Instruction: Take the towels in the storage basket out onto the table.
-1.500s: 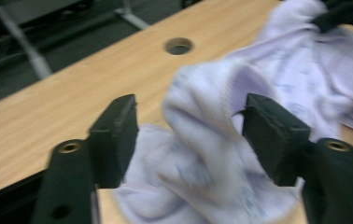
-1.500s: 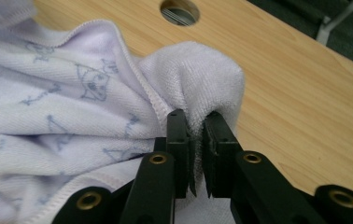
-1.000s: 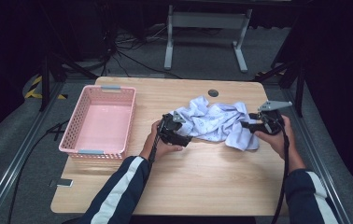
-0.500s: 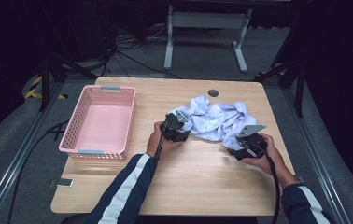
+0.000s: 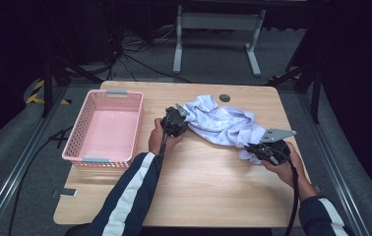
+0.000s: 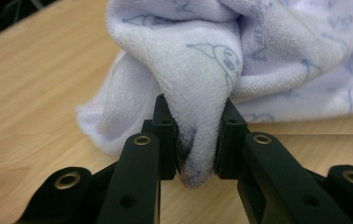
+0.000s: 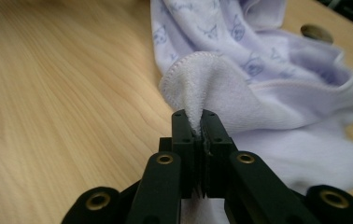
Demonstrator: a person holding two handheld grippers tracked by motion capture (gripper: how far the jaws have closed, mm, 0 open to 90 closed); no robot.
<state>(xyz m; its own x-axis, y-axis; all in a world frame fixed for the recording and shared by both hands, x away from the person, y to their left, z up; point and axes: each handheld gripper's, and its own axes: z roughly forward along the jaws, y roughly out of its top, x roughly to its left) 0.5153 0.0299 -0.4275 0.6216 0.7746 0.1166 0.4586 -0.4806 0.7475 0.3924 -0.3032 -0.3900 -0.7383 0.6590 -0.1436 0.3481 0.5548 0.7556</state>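
A pale lilac towel with small blue prints lies crumpled across the middle of the wooden table. At its left end my left gripper is shut on a thick fold of the towel, the cloth bulging between the jaws. My right gripper is at the towel's near right end, its jaws pressed tight on a thin hemmed edge of the towel. A hand holds each gripper.
A pink plastic basket stands on the left of the table with nothing in it. A round cable hole sits in the tabletop behind the towel. A metal stand is on the floor beyond the table.
My right gripper has moved toward the near edge and a little left, dragging the towel's right end with it. The left gripper has shifted slightly away and right, still holding the towel.
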